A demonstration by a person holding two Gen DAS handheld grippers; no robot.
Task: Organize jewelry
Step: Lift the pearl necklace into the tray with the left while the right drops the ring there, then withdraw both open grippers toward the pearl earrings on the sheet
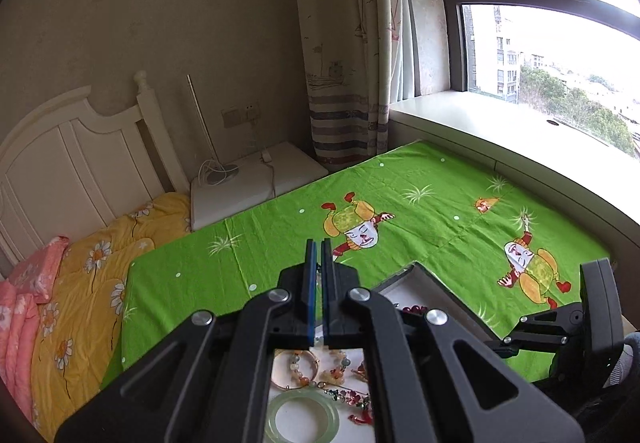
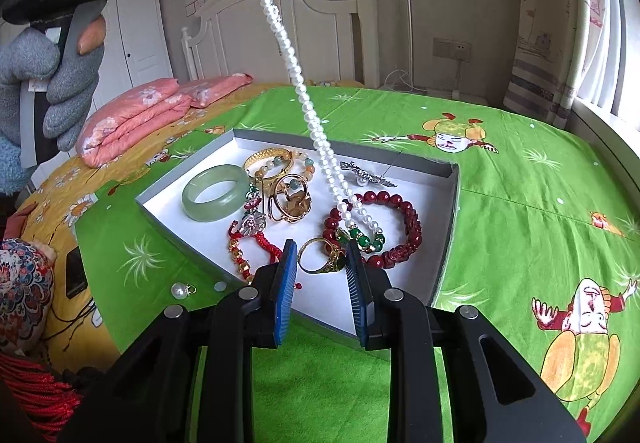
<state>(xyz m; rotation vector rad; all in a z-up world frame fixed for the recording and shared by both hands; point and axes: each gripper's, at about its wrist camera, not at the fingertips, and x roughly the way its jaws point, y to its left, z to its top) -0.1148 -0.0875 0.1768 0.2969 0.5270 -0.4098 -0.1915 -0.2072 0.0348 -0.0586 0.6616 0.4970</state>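
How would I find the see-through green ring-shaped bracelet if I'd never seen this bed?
Look at the grey box with white lining on the green bedspread. In its near-left corner, towards the pink pillows, lies the jade bangle. It is one smooth, thick, pale-green hoop, while its neighbours are beaded or gold.

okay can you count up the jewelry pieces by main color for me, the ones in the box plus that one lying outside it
White or pearl: 2, the pearl necklace and the loose pearl bead
Green: 1, the jade bangle
Red: 2, the dark red bead bracelet and the red cord bracelet
Gold: 3, bangle, brooch, ring
Silver: 1, the pin
Total: 9
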